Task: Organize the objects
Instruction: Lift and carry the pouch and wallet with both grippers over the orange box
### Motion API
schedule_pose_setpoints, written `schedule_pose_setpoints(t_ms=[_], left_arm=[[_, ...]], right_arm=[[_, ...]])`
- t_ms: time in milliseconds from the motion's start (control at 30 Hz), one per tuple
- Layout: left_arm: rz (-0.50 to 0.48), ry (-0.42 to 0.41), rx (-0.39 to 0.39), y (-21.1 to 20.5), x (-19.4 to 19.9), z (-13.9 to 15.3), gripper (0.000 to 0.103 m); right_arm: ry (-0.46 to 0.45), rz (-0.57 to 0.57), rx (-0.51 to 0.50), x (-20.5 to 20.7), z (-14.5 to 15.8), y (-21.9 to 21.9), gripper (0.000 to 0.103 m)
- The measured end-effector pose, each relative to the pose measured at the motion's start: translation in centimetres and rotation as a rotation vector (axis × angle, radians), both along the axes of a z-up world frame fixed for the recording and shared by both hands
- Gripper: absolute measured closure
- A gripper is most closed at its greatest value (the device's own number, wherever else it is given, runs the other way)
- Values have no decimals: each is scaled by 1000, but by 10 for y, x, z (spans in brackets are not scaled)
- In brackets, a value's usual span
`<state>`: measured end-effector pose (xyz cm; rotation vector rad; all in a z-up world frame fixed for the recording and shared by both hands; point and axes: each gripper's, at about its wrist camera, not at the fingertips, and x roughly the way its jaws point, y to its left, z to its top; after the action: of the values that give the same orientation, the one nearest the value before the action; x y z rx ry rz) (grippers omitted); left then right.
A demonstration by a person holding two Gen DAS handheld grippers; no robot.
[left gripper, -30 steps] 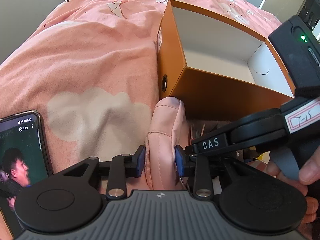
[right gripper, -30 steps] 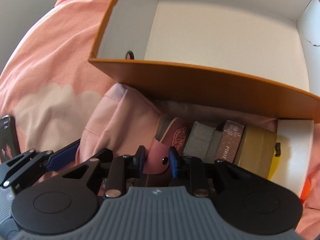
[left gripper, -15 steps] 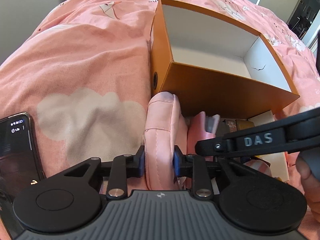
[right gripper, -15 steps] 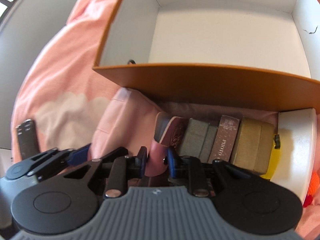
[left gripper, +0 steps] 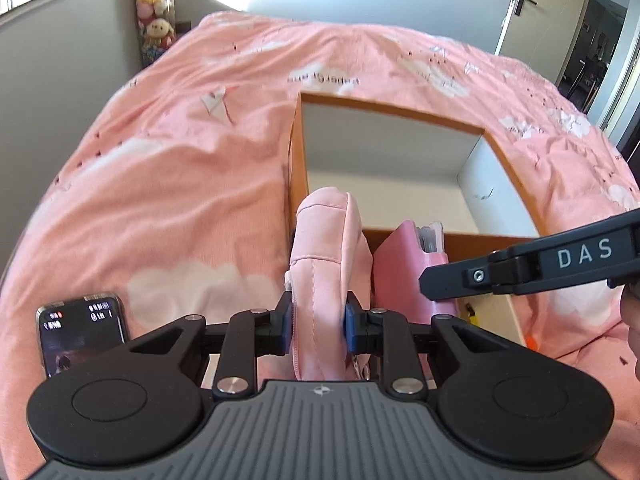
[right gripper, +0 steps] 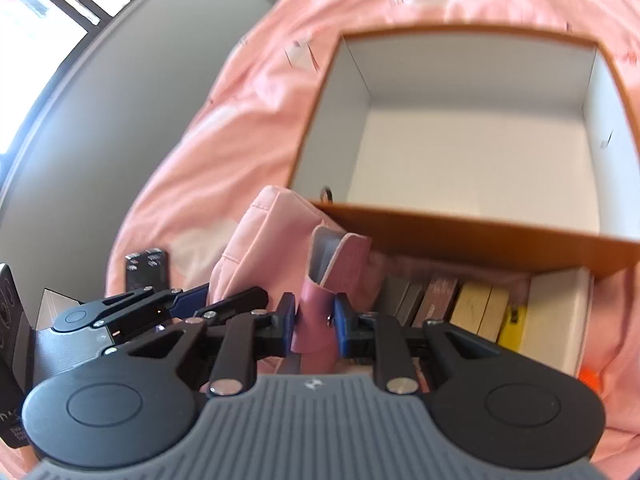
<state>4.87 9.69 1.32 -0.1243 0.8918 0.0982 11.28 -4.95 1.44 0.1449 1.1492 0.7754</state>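
Observation:
My left gripper (left gripper: 316, 326) is shut on a pink fabric pouch (left gripper: 326, 264), held upright in front of the orange box (left gripper: 294, 168). My right gripper (right gripper: 314, 322) is shut on a pink wallet (right gripper: 340, 264), lifted beside the pouch (right gripper: 260, 248). The wallet also shows in the left wrist view (left gripper: 404, 264). The orange box (right gripper: 460, 228) is open with a bare white inside. Behind its near wall lies a white tray (right gripper: 560, 312) with a grey case (right gripper: 402, 298), a brown booklet (right gripper: 438, 296), a tan box (right gripper: 480, 308) and a yellow item (right gripper: 512, 326).
Everything sits on a pink bedspread (left gripper: 180, 200). A phone (left gripper: 80, 332) lies on the bed at the left. Plush toys (left gripper: 154, 12) stand by the far wall. A door (left gripper: 536, 4) is at the far right.
Both grippers have risen with the pouch and the wallet, which now stand above the box's near wall. The views tilted up and show more of the room.

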Motion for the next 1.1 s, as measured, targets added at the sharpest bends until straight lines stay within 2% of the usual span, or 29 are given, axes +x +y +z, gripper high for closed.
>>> schedule_pose_setpoints(t_ms=[333,433,567,667,800,1100], left_arm=[[-36,-155,48,-19,9,48,76],[-52,-181,65,-24,21,54,76],[-53,-192,51,-26,42,53,76],[-37,-191,32,-28,58,47,76],[-7,-179,46,-36,79,33,77],[21,-129,87,-40,110,-2,77]], right_arm=[[-106,-48,71,5,53,-34,86],[-135,-74,91,14,64,-39,86],[-168,-115,99,28,73,-46,87],[-196,-147,97,41,72,-45,87],[-208,-180,97,61,63,-44,87],[-184,-209,63,101,18,-29,88]])
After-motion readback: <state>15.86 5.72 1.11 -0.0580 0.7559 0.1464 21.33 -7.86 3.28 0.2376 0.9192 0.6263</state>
